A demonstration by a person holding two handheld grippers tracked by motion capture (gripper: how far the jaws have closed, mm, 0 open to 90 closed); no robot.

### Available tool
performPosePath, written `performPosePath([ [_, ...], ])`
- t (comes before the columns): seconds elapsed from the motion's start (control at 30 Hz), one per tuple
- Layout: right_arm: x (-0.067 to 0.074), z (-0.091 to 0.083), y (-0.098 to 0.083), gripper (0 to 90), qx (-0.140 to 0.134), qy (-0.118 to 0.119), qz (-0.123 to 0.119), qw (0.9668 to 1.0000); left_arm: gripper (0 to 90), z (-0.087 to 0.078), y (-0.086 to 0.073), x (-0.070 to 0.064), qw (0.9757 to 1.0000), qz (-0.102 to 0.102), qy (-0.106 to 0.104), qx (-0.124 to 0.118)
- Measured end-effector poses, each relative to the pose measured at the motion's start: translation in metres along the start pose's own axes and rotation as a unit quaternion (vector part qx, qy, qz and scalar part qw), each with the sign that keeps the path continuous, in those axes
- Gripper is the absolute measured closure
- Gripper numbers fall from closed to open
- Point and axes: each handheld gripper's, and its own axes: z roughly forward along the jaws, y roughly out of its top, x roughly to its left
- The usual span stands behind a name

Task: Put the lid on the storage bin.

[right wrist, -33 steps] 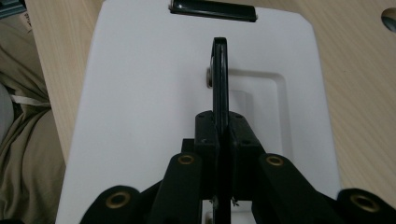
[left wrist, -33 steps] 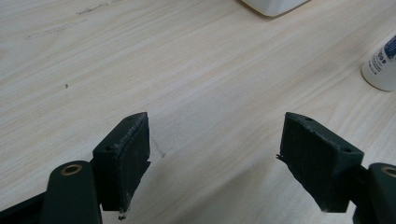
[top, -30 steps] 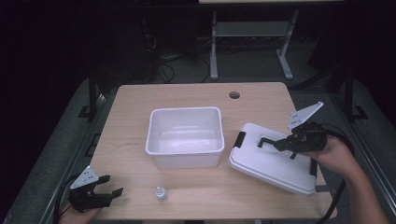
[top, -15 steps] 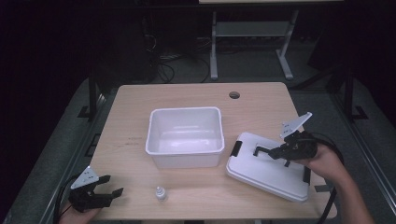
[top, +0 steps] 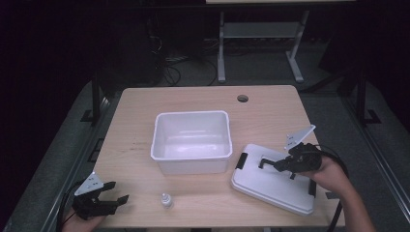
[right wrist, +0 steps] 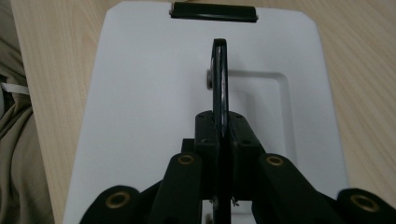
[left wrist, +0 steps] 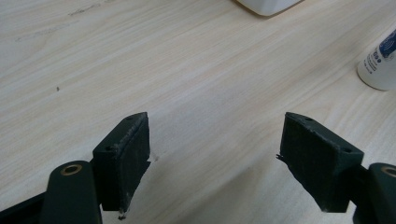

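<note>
A white lid (top: 263, 182) with black end latches lies skewed on the table, right of the white bin (top: 191, 115). My right gripper (top: 276, 165) is shut on the lid's upright black handle (right wrist: 219, 70), and the handle stands edge-on between the jaws above the lid (right wrist: 140, 93). Whether the lid rests fully on the wood I cannot tell. At the front left corner, my left gripper (top: 119, 192) is open just above bare wood, nothing between its jaws (left wrist: 217, 149). A small white bottle (top: 166, 199) stands to its right, also seen as the bottle (left wrist: 380, 60) in the left gripper view.
The wooden table (top: 135, 125) has a cable hole (top: 242, 98) at the back right. The bin looks empty, and its corner (left wrist: 268, 4) peeks in at the top of the left gripper view. A black latch (right wrist: 213, 10) caps the lid's far end. A desk frame stands beyond the table.
My right gripper has carried the lid left and toward the front edge, closer to the bin. The left gripper and bottle have stayed put.
</note>
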Motion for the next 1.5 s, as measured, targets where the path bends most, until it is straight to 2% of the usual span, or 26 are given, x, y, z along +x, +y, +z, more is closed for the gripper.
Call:
performPosePath([
  [0.4, 0.004, 0.010, -0.012, 83.3, -0.009, -0.002, 0.015, 0.9998, 24.0, 0.002, 0.003, -0.004, 0.9999, 0.006, -0.009, -0.001],
  [0.63, 0.011, 0.005, -0.014, 78.6, -0.025, -0.005, 0.019, 0.9995, 24.0, 0.004, 0.008, -0.008, 0.9998, 0.011, -0.016, 0.001],
  [1.1, 0.027, 0.000, -0.017, 68.5, -0.041, -0.013, 0.015, 0.9989, 24.0, 0.014, 0.021, -0.027, 0.9974, 0.050, -0.043, 0.028],
  [1.5, 0.039, -0.005, -0.015, 61.3, -0.055, -0.017, 0.010, 0.9983, 24.2, 0.009, 0.030, -0.040, 0.9947, 0.074, -0.064, 0.031],
])
